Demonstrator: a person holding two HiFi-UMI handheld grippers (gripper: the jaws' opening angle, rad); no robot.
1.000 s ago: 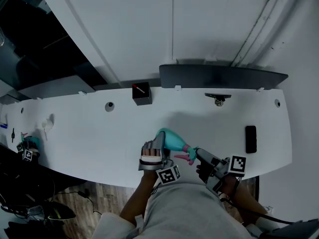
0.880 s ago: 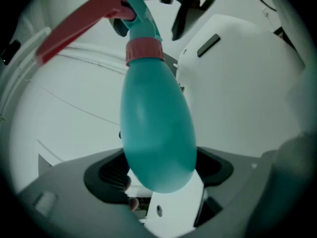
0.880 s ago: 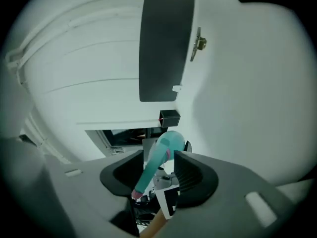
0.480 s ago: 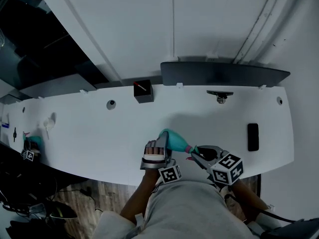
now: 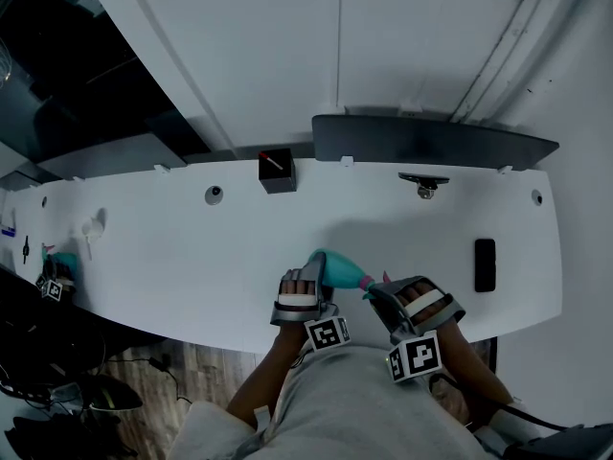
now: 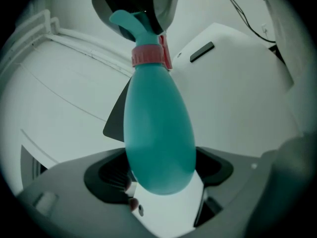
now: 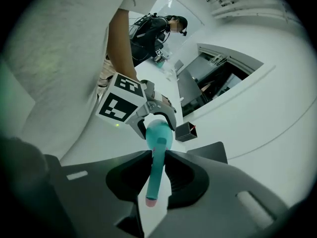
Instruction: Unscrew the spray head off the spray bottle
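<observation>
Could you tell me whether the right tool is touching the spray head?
Touching: the right gripper view shows the right tool, jaws just closed, clamping the spray head.

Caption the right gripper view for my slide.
Right gripper, jaws just closed on the teal spray head, while the left gripper holds the bottle beyond.

No legible txt, nos or brand names anywhere. Only signs = b/w square code markers, patterns w/o letters: on left cube [image 5: 327,333] of left gripper [image 5: 314,274] & right cube [image 5: 414,356] of right gripper [image 5: 375,293]; left cube's 2 marker faces show in right gripper view too
</observation>
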